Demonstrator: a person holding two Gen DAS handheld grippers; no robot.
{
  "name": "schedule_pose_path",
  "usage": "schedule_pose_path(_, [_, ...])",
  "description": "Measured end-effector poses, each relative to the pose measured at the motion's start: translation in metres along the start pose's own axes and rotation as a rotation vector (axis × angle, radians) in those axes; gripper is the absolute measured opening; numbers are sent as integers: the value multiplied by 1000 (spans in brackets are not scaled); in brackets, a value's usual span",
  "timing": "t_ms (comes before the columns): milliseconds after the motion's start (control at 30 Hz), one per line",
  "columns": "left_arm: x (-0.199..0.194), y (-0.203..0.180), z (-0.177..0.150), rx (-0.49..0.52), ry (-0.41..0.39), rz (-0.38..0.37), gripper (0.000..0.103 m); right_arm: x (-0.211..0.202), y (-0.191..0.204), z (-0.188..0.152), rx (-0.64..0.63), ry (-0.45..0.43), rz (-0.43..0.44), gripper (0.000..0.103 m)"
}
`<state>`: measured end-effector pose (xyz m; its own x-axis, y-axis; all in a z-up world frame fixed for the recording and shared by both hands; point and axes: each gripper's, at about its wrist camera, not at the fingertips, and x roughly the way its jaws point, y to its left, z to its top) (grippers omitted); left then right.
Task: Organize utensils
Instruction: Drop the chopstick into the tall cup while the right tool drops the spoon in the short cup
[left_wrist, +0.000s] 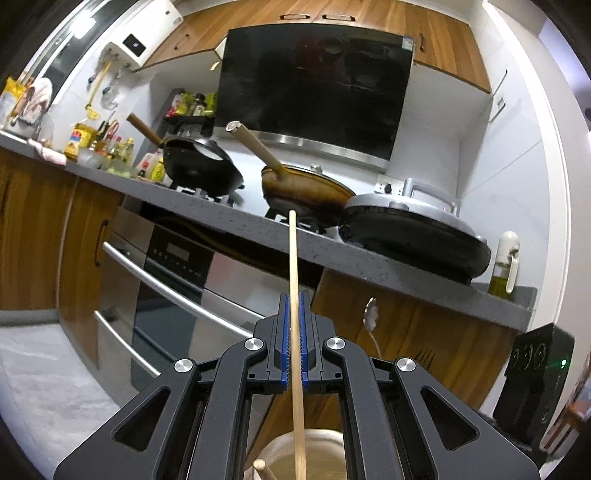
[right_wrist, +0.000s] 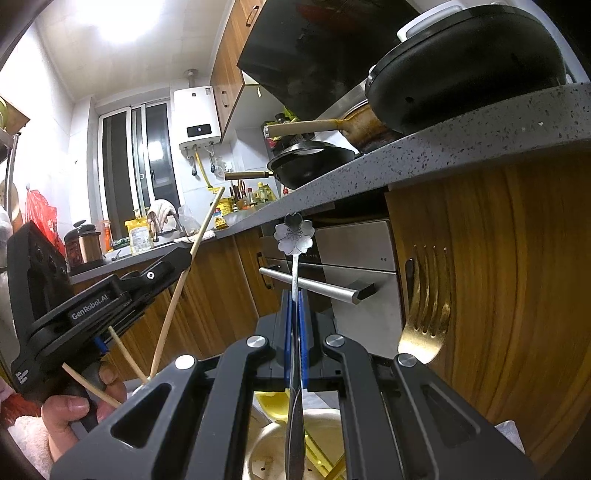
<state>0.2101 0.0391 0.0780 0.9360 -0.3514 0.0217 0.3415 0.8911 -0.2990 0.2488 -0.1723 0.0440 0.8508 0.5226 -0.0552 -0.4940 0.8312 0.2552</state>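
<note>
Left gripper (left_wrist: 294, 306): its fingers (left_wrist: 283, 332) are closed tight on a chopstick (left_wrist: 293, 258), the blue pads pressing it from both sides. The stick runs through them toward 12 o'clock, its tip ending against the tabletop (left_wrist: 236, 218) edge in this view, while its lower end drops at 6 o'clock over a pale cup (left_wrist: 321, 454) below. A second stick end (left_wrist: 260, 465) shows in that cup at about 7 o'clock

Right gripper (right_wrist: 294, 295): its fingers (right_wrist: 303, 332) are likewise shut, clamped on the thin stem of a spoon (right_wrist: 294, 232) with a flower-shaped end that stands at 12 o'clock. The stem passes down toward 6 o'clock over the cup (right_wrist: 266, 439). A gold fork (right_wrist: 426, 317) rises at 3 o'clock, just beside the gripper, its foot hidden. Two more sticks (right_wrist: 125, 354) lean out at 8 o'clock

Judged from this, the step in hand is sorting: each hand has one utensil lifted upright out of, or held over, the shared cup. The next move likely calls for carrying chopstick and spoon apart to their own places, keeping both upright, clear of each other and of the fork, and loosening the grip only once each lower end is seated. Where those places are I cannot tell
</note>
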Motion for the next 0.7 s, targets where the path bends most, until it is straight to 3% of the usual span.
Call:
schedule_pose_path(233, [-8, 7, -3, -6, 16, -19, 5, 5, -1, -2, -6, 26, 7, 3])
schedule_pose_path(700, [-39, -11, -8, 104, 14, -40, 5, -13, -10, 3, 14, 156, 27, 3])
